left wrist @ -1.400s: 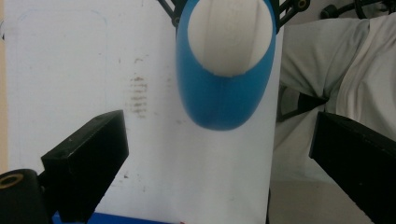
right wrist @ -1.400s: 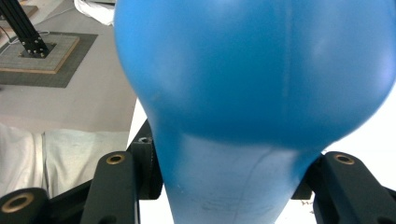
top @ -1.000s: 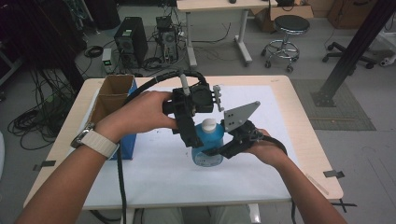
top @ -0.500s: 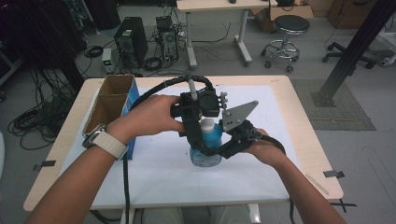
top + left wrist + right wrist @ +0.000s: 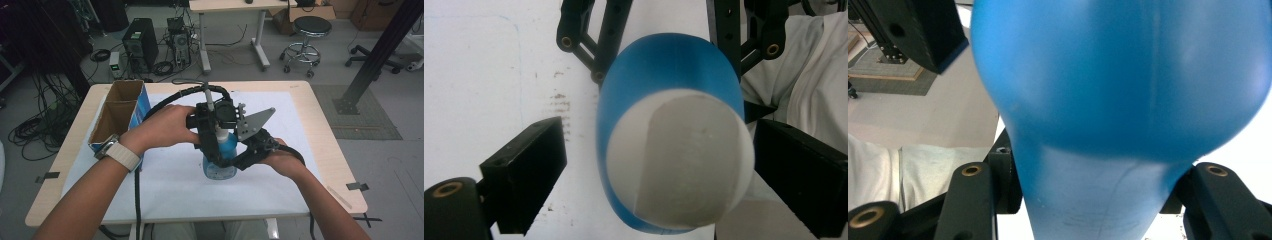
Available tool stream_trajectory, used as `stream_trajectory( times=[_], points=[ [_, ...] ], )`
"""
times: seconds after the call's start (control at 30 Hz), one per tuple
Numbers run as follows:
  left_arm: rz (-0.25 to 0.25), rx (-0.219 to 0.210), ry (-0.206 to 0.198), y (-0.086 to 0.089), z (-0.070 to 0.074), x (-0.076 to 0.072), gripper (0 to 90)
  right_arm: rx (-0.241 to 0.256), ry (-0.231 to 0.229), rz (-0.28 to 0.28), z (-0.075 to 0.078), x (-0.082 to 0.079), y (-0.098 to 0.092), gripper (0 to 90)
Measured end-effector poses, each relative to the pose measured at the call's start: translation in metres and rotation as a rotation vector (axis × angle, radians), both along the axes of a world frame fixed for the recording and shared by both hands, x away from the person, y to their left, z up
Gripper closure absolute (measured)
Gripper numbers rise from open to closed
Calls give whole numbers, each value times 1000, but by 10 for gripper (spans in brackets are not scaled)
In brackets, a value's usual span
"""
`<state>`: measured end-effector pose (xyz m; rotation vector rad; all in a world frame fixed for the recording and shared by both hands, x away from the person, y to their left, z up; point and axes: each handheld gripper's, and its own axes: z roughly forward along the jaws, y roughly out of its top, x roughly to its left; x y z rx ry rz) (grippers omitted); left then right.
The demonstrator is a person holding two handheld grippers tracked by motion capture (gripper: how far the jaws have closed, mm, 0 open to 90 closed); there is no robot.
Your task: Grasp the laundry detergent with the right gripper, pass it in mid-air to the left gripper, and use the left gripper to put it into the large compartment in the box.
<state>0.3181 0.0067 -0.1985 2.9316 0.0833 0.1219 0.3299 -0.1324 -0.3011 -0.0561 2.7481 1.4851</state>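
In the high view the right gripper sat just right of the frame's middle, its jaws clamped on the lower body of the blue bottle. The right gripper view showed that grip close up: the bottle swelled across the frame while the two black jaws pressed its narrower part on either side at the bottom edge. The left gripper came down over the bottle's top from the left, its cable arcing toward the upper middle. In the left gripper view its jaws stood wide on either side of the bottle's white cap, the left one plainly clear of it; whether the right one touched the cap could not be told.

The bottle stood upright at the centre of a white sheet that covered most of a pale wooden table. The sheet bore faint grey scuffs in the left part of the left gripper view. At the left edge of the table, well apart from the bottle, stood an open cardboard box with blue sides and two compartments.

Beyond the table, at the top of the frame, a grey floor carried a computer tower, loose cables, a second desk and a round stool on castors. A black post slanted down the upper right.
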Motion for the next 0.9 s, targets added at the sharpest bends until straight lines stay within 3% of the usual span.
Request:
stream_trajectory(
  times=[0.9],
  points=[
    [0, -11, -7, 1, 0, -1, 276, -4, -3, 1, 1, 0, 1, 452]
  ],
)
